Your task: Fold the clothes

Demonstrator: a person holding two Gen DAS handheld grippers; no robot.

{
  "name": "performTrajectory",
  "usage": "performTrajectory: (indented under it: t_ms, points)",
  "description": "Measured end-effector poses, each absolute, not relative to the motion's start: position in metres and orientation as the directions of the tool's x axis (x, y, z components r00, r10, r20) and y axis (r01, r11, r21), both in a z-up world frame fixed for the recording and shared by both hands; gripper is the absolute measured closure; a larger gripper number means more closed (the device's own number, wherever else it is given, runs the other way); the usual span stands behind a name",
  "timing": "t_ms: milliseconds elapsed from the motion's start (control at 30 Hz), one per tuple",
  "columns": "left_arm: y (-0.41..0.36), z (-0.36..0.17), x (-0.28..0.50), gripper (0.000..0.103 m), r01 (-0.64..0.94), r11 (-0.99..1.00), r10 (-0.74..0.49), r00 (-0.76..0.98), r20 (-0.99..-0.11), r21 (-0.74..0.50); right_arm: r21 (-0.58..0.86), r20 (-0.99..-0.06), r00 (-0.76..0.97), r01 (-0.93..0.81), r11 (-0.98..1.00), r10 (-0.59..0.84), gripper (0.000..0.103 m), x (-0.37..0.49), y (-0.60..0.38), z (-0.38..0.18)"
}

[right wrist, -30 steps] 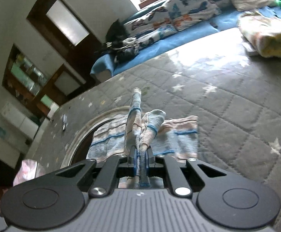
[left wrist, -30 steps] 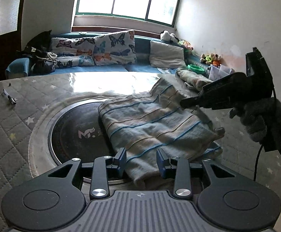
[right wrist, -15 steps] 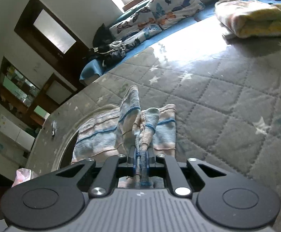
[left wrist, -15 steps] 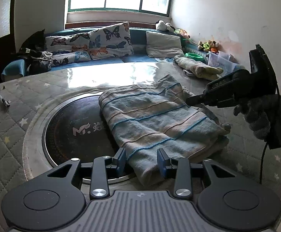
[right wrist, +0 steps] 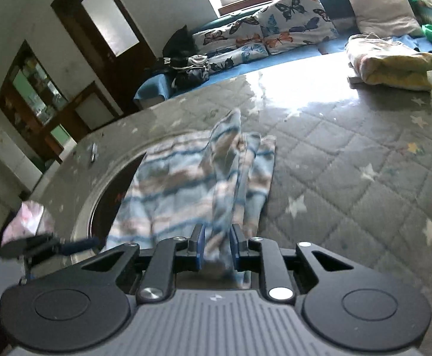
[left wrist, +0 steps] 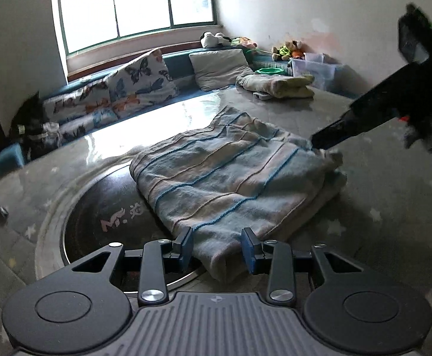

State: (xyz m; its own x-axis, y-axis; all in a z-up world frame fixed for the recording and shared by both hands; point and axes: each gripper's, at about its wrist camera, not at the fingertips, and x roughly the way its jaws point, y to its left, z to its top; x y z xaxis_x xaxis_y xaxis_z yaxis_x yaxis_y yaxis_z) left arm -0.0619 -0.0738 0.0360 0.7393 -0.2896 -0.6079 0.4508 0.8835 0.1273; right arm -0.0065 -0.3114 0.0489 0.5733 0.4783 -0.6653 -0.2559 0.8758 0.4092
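Cloth fills the middle of the left wrist view: a folded striped garment point(left wrist: 230, 175), pale blue and beige with thin blue lines, lies on the quilted grey desk point(left wrist: 379, 207) and partly covers a dark round inset point(left wrist: 97, 207) with white lettering. The left tongs point(left wrist: 217, 247) stand partly apart, their blue pads on either side of the garment's near corner; a gap shows beside each pad, so they do not press the cloth. At the far right corner of the garment the tip of the right tongs point(left wrist: 319, 142) meets the fabric, with a dark gloved hand point(left wrist: 429, 136) blurred behind it. Farther back on the desk lies a rolled yellowish blanket point(left wrist: 275, 84). Beyond it runs a blue sofa point(left wrist: 177, 62) with butterfly cushions point(left wrist: 144, 80) under a bright window point(left wrist: 138, 3).

In the right wrist view, the right tongs point(right wrist: 217, 247) are narrow and their jaws are opening, with a bunched ridge of the striped garment point(right wrist: 186, 184) running up between the blue pads. The cloth looks loose there rather than pinched, though blur makes the contact hard to judge. The rest of the garment spreads away across the desk point(right wrist: 349, 178) and over the edge of the round inset point(right wrist: 112, 195). At the lower left the left tongs point(right wrist: 76, 244) appear blurred at the garment's corner. The rolled blanket point(right wrist: 391, 65) sits far right near the sofa point(right wrist: 290, 59).
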Motion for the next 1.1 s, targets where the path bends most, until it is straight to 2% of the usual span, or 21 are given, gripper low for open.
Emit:
performTrajectory:
  t_ms: [167,233,567,633,700,800,1100]
  points:
    - [-0.078,0.035,-0.066,0.065,0.474,0.864,-0.291,0.744,-0.601,0.169,0.404,-0.65,0.596,-0.254,0.879,0.471,0.086,-0.021,-0.307,0.046]
    - [-0.077,0.038,-0.071,0.065,0.487,0.857,-0.307,0.745,-0.593,0.168,0.418,-0.642,0.61,-0.229,0.879,0.464,0.09,-0.023,-0.31,0.044]
    - [-0.081,0.028,-0.073,0.065,0.519,0.82,-0.304,0.752,-0.584,0.242,0.539,-0.63,0.61,-0.103,0.836,0.481,0.095,-0.025,-0.331,0.024]
    - [-0.079,0.026,-0.073,0.068,0.521,0.815,-0.3,0.754,-0.584,0.254,0.56,-0.626,0.609,-0.083,0.824,0.487,0.095,-0.026,-0.335,0.02]
    - [-0.077,0.024,-0.073,0.083,0.519,0.813,-0.294,0.757,-0.583,0.263,0.582,-0.619,0.611,-0.065,0.811,0.493,0.095,-0.026,-0.337,0.017]
    - [-0.072,0.025,-0.075,0.092,0.511,0.817,-0.291,0.765,-0.575,0.266,0.594,-0.614,0.618,-0.048,0.803,0.491,0.096,-0.027,-0.339,0.016]
    - [-0.064,0.027,-0.082,0.096,0.47,0.839,-0.257,0.787,-0.561,0.275,0.607,-0.61,0.617,-0.04,0.794,0.497,0.097,-0.029,-0.336,0.018]
